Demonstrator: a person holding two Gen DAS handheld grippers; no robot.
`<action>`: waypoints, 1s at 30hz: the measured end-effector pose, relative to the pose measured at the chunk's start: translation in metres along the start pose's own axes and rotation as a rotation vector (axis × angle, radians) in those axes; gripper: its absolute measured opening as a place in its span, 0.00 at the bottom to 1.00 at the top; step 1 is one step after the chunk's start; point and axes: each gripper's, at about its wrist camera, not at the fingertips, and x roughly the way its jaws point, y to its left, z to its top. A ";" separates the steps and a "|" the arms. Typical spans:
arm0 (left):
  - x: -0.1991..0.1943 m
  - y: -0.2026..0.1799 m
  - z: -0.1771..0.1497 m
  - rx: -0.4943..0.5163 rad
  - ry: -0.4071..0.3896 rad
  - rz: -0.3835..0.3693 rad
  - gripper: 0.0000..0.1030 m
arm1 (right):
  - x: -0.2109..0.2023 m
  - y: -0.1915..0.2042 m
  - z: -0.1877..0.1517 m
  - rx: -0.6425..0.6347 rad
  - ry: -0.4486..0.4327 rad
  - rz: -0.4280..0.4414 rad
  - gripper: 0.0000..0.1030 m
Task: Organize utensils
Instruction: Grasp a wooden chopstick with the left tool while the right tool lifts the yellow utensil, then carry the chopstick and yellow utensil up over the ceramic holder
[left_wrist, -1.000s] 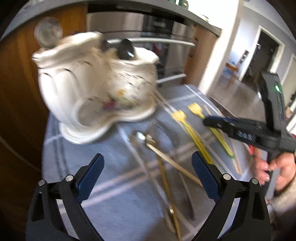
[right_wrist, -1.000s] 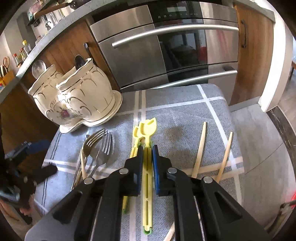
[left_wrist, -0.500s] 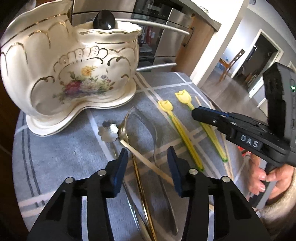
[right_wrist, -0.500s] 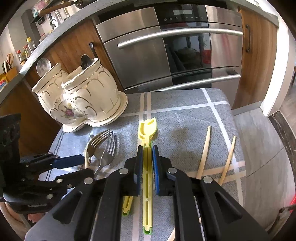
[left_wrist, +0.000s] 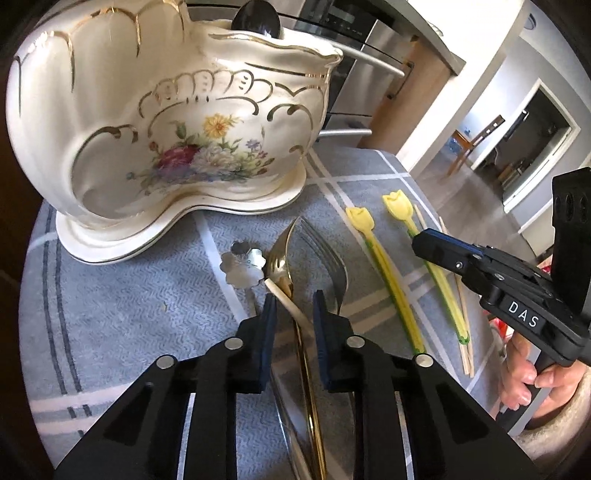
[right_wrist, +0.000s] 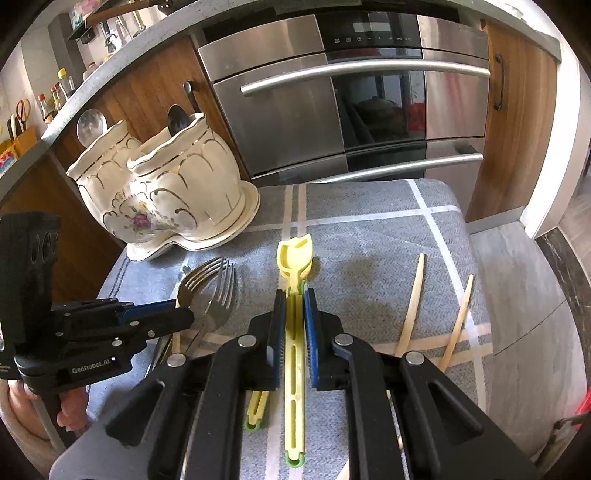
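The right gripper (right_wrist: 294, 306) has its blue pads closed on the stem of a yellow tulip-shaped utensil (right_wrist: 294, 258) lying on the grey checked cloth (right_wrist: 369, 236). A second yellow utensil (right_wrist: 255, 410) lies partly hidden under its left finger, and two pale chopsticks (right_wrist: 413, 299) lie to the right. At the left, the left gripper (right_wrist: 173, 314) reaches over the forks (right_wrist: 218, 284), near the cream floral holder (right_wrist: 166, 195) in front of the steel oven (right_wrist: 332, 103).

Right wrist view: the ceramic holder (right_wrist: 166, 195) stands on the table (right_wrist: 369, 236) at 10 o'clock. Forks (right_wrist: 210, 291) lie at 9 o'clock, tulip utensils (right_wrist: 293, 332) at centre, chopsticks (right_wrist: 413, 299) at 3 o'clock.
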 end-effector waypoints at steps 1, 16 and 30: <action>-0.003 0.000 0.000 0.001 -0.006 -0.004 0.15 | 0.000 0.000 0.000 -0.002 0.001 -0.005 0.10; -0.042 0.003 -0.004 0.033 -0.114 -0.034 0.05 | -0.003 0.001 0.001 0.000 -0.030 0.003 0.10; -0.132 -0.004 -0.009 0.111 -0.399 -0.023 0.05 | -0.020 0.010 0.006 -0.016 -0.137 0.033 0.10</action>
